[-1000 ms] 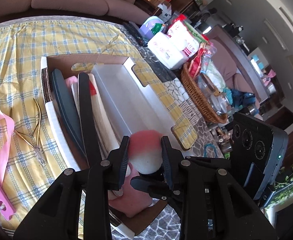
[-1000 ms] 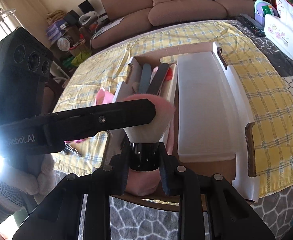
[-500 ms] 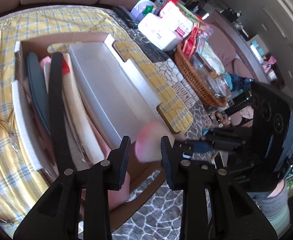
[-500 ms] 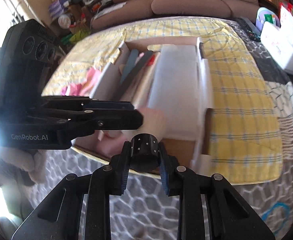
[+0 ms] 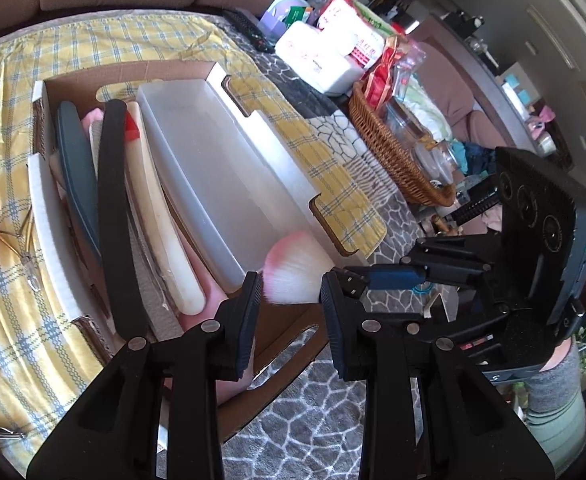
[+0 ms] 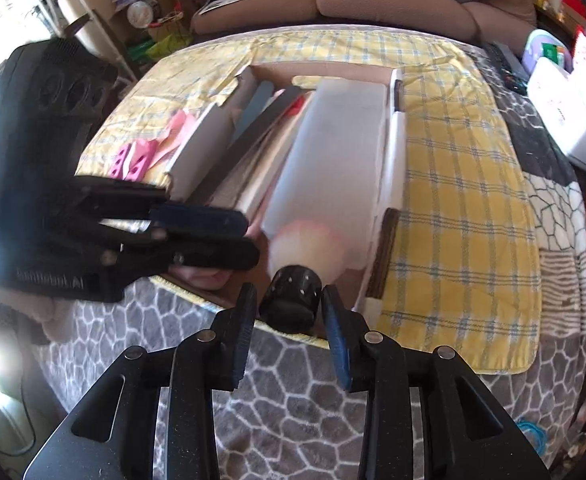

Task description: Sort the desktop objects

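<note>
Brush (image 6: 305, 240) sits between the right gripper (image 6: 289, 312) fingers, black base nearest the lens, and those jaws are parting, a sliver of gap showing on each side. Its pink-tipped bristles hang over the near end of the frosted tray (image 5: 213, 168) inside the cardboard box (image 5: 65, 248). Left gripper (image 5: 291, 292) frames the bristles, jaws narrowly apart, gripping nothing.

We are seeing matte black left tongs (image 5: 291, 292) and right tongs (image 6: 289, 300), with silver screws along their arms and blue pads (image 6: 339, 346); a grey sleeve (image 5: 557, 396) is showing at lower right.
</note>
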`<action>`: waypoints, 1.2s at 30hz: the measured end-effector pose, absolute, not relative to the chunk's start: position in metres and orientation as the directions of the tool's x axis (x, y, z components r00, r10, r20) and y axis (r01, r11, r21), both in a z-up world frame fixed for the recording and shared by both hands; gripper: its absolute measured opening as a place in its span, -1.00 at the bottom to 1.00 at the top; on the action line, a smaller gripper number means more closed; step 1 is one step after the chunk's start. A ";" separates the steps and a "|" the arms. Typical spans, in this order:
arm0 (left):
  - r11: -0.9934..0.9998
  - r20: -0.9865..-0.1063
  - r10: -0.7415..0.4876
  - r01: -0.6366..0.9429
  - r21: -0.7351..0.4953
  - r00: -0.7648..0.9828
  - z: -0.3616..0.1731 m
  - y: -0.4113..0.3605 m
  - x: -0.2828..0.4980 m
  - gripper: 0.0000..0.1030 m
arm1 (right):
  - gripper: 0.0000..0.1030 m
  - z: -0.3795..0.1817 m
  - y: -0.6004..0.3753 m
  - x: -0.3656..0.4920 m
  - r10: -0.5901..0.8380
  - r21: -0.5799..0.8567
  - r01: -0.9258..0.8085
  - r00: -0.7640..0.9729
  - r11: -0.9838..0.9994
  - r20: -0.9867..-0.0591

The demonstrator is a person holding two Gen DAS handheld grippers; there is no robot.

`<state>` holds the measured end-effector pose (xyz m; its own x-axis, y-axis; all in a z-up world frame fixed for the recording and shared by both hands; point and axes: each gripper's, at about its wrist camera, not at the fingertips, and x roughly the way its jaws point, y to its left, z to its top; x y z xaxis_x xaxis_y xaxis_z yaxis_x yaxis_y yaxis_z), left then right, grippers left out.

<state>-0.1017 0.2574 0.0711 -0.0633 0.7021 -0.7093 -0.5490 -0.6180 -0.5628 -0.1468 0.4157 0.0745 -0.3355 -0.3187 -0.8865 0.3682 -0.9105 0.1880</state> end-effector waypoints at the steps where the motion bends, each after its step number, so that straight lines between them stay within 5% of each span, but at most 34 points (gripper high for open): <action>1: -0.617 -0.705 0.706 -0.547 -0.566 -0.068 0.073 0.254 -0.102 -0.46 | -0.32 0.075 0.415 -0.146 -0.329 0.195 0.376 -0.335 -0.906 -0.883; 8: -0.625 -0.700 0.709 -0.537 -0.566 -0.087 0.082 0.239 -0.106 -0.46 | -0.32 0.083 0.413 -0.150 -0.444 0.313 0.381 -0.326 -0.870 -0.835; 14: -0.630 -0.708 0.700 -0.544 -0.553 -0.091 0.086 0.236 -0.103 -0.46 | -0.23 0.089 0.431 -0.154 -0.176 0.096 0.211 -0.401 -0.973 -0.899; 20: -0.636 -0.713 0.694 -0.550 -0.541 -0.101 0.090 0.235 -0.101 -0.45 | -0.23 0.101 0.431 -0.145 -0.254 0.174 0.213 -0.447 -0.962 -0.858; 22: -0.641 -0.711 0.695 -0.538 -0.547 -0.106 0.089 0.234 -0.103 -0.45 | 0.34 0.100 0.432 -0.146 -0.343 0.285 0.196 -0.432 -0.938 -0.834; 23: -0.644 -0.709 0.697 -0.531 -0.551 -0.110 0.090 0.232 -0.104 -0.45 | 0.43 0.097 0.429 -0.148 -0.355 0.303 0.185 -0.419 -0.935 -0.836; 28: -0.643 -0.704 0.701 -0.528 -0.555 -0.113 0.090 0.227 -0.108 -0.42 | 0.45 0.071 0.401 -0.162 -0.271 0.209 0.214 -0.322 -0.954 -0.907; 29: -0.643 -0.704 0.701 -0.527 -0.556 -0.112 0.090 0.227 -0.109 -0.42 | 0.40 0.069 0.397 -0.164 -0.254 0.186 0.228 -0.321 -0.956 -0.912; 31: -0.641 -0.704 0.702 -0.526 -0.559 -0.108 0.089 0.225 -0.110 -0.42 | -0.48 0.064 0.390 -0.167 -0.237 0.166 0.244 -0.301 -0.955 -0.924; 36: -0.637 -0.695 0.710 -0.522 -0.568 -0.111 0.089 0.222 -0.112 -0.42 | -0.49 0.061 0.390 -0.166 -0.310 0.236 0.284 -0.256 -0.929 -0.915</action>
